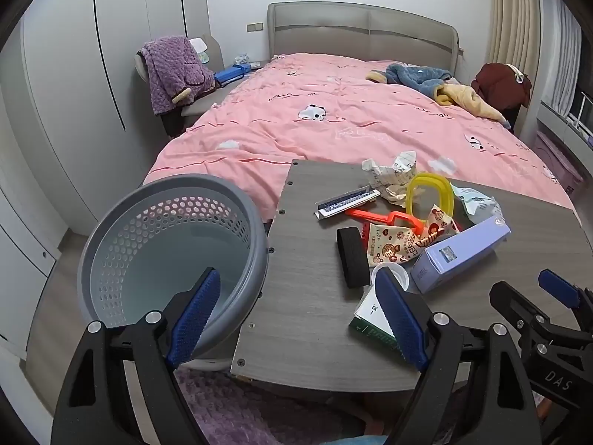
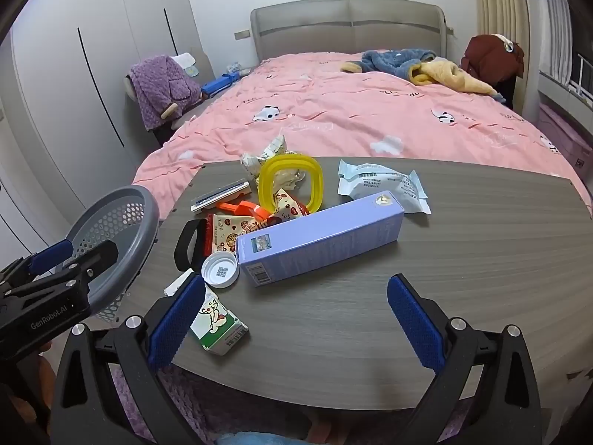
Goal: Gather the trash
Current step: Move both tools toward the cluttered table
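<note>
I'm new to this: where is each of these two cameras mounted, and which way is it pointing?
Left wrist view: sits on the left gripper, tilted down at the grey basket and the table; its open fingers and the right gripper show.
Right wrist view: sits on the right gripper, tilted down at the purple box; the left gripper shows.
Shared: basket, table, box, pink bed.

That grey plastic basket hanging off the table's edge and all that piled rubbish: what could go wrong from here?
1. The grey perforated plastic basket stands beside the grey wood-grain table, not on it; dropped trash may miss its rim.
2. The long lilac cardboard box leans on the patterned snack wrapper; lifting either could scatter the pile.
3. The white bottle cap is low and flat, so open fingers may slip off it.
</note>
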Available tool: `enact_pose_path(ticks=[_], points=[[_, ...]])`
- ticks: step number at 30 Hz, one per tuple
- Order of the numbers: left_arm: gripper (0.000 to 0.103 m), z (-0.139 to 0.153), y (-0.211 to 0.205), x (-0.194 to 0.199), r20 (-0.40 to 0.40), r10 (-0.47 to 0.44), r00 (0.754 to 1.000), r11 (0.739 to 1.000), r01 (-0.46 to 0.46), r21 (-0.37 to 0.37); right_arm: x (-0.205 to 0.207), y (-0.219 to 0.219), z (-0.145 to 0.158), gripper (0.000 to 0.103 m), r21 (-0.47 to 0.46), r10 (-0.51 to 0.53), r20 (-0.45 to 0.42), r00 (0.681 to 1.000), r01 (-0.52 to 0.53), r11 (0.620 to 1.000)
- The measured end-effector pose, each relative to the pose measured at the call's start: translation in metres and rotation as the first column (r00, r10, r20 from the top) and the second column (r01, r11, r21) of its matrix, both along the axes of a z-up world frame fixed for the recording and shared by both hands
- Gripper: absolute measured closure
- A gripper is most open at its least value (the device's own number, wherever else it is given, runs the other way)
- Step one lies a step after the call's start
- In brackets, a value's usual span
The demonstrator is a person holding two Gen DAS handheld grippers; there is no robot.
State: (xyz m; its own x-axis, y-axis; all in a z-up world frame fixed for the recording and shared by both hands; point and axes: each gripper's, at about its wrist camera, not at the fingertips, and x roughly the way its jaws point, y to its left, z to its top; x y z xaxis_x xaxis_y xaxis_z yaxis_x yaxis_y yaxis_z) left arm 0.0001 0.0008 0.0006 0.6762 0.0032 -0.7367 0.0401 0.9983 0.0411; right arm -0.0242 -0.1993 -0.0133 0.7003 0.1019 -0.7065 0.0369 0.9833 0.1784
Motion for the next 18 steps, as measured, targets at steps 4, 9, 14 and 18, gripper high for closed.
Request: enact_pose_path(ticks=[4, 9, 14, 18], points=[[0.021, 0.002, -0.001, -0.002, 0.003, -0.005, 1.0, 1.0, 0.005, 0.004, -0.002, 0.0, 0.003, 0.006, -0.004, 0.0, 0.005, 1.0, 0.0, 1.0], [0.021, 0.003, 0.0, -0.002, 0.008, -0.007, 1.0, 1.0, 0.007, 0.002, -0.001, 0.0, 0.007, 0.006, -0.004, 0.002, 0.004, 1.0, -0.002, 1.0], [0.021, 0.013, 0.001, -0.002, 0.008, -0.004, 1.0, 1.0, 0.004, 0.0, -0.005, 0.0, 0.001, 0.006, 0.001, 0.003, 0.008, 1.0, -0.003, 1.0], [0.021, 0.011, 0.002, -0.012, 0.024, -0.003, 1.0, 1.0, 0.003, 0.0, -0.005, 0.0, 0.013, 0.006, 0.005, 0.004, 0.008, 1.0, -0.004, 1.0]])
